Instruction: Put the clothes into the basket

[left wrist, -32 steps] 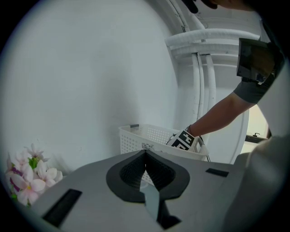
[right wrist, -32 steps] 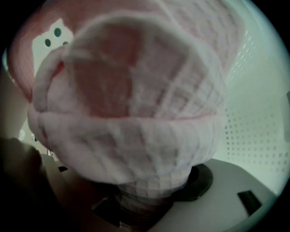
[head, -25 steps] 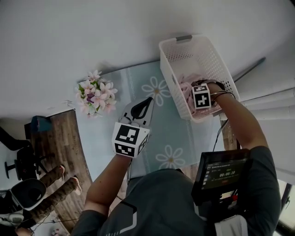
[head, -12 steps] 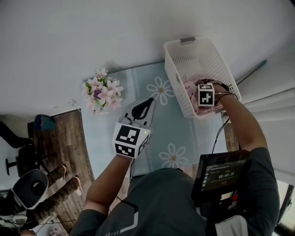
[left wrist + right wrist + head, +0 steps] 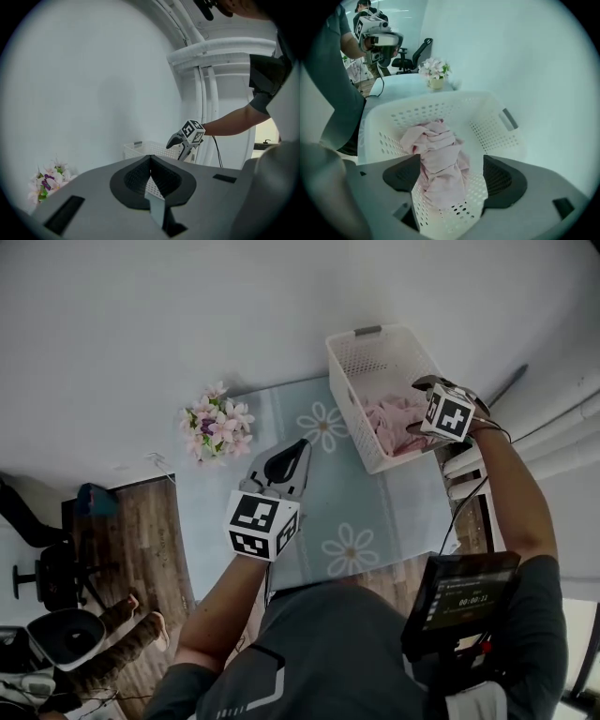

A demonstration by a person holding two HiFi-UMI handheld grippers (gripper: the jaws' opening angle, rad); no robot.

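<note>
Release: right gripper (image 5: 418, 407), jaws just opened wide and empty, has risen above the white basket (image 5: 345, 360), leaving the pink clothes (image 5: 394, 418) inside it; left gripper (image 5: 298, 452) hovers over the surface (image 5: 375, 514), jaws closed on nothing; task looks done

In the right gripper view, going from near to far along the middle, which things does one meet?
pink clothes → far wall of the basket → flowers → black office chair

An office: swivel chair (image 5: 415, 54), wood floor (image 5: 141, 540).
</note>
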